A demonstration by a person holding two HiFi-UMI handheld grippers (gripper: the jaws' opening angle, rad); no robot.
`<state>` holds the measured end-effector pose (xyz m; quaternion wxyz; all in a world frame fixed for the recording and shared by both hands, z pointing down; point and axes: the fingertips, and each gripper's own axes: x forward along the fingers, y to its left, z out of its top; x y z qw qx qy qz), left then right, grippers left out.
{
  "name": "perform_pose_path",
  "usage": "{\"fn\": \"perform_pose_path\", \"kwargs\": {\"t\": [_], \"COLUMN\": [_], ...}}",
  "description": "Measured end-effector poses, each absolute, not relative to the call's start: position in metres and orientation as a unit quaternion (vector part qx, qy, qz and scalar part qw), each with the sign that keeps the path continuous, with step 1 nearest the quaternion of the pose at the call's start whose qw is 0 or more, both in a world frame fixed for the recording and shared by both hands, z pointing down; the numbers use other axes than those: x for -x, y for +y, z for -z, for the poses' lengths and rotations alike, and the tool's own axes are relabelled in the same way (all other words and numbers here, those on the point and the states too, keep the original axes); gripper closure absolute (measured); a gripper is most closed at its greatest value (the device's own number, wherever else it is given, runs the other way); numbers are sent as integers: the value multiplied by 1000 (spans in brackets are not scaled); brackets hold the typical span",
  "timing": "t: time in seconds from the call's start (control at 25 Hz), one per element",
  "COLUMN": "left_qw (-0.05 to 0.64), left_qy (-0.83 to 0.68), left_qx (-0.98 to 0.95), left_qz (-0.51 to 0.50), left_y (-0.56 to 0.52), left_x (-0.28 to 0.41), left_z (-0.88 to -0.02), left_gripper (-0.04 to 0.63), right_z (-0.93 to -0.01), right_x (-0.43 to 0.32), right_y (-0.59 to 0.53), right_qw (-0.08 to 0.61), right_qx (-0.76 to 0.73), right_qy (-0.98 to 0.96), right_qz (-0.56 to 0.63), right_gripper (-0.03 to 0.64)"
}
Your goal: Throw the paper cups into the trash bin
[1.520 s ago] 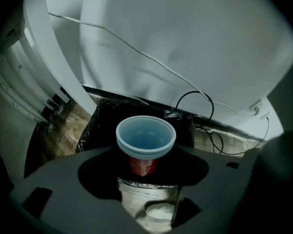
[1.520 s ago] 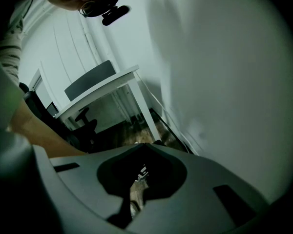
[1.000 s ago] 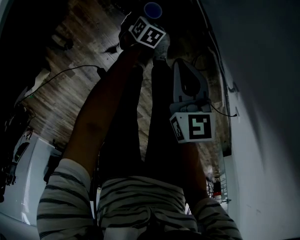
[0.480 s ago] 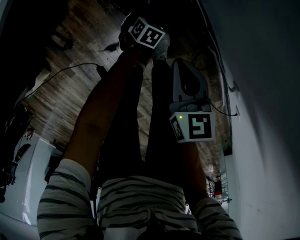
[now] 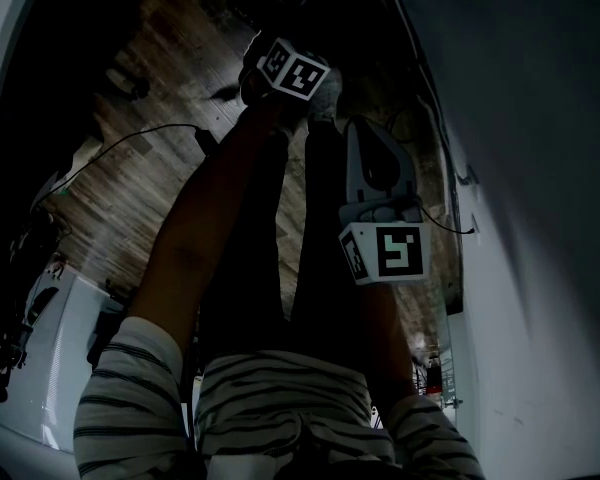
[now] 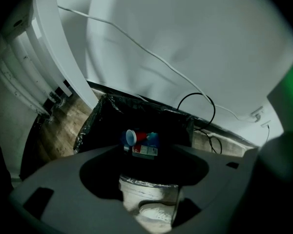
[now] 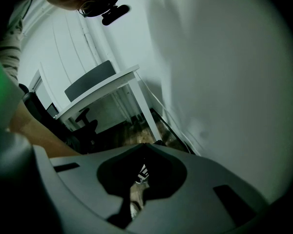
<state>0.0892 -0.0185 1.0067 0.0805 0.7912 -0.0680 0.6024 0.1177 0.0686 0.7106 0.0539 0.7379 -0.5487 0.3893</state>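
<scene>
The blue cup seen a second ago in the head view, just beyond the marker cube of the left tool (image 6: pixel 146 147), is no longer seen there, and both tools are found where they were. The left tool is held released above the trash bin (image 6: pixel 101 117), its jaws spread wide with nothing between them. The right tool (image 7: pixel 144 145) is kept clenched, with its jaws together on nothing. In the left gripper view the cups are seen inside the black-lined bin, toward its near edge. One cup (image 6: pixel 132 138) is laid on its side, with its white-lined mouth turned to the left edge of the bin and its long axis running left to right. A red body is seen behind that mouth. A second, blue cup (image 6: pixel 153 139) is made out just to its right, and which way it points cannot be told. Two cups are thus counted with certainty, and one red-and-white carton (image 6: pixel 145 151) is seen touching them on the near side. One bin is seen, set on the wooden floor (image 6: pixel 58 135) against the white wall (image 6: pixel 195 38).
</scene>
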Motion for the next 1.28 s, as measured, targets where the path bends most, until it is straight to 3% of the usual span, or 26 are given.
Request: {"fn": "perform_pose_path", "kwargs": {"t": [0.52,1.28], "left_qw": [88,121], "left_qy": [-74,-105], "left_qx": [-802,-823], "left_qz": [-586,-545], "left_y": [-22,-22], "left_x": [-93,-95], "left_z": [-981,-898], "left_gripper": [310,404], "right_z": [-694,-645], "right_x": [-117,-122], "right_y": [61,52], "right_qw": [54,54], "right_qx": [-740,-746], "right_qy": [-555,-565], "right_qz": [-375,-349], "right_gripper": [607,607]}}
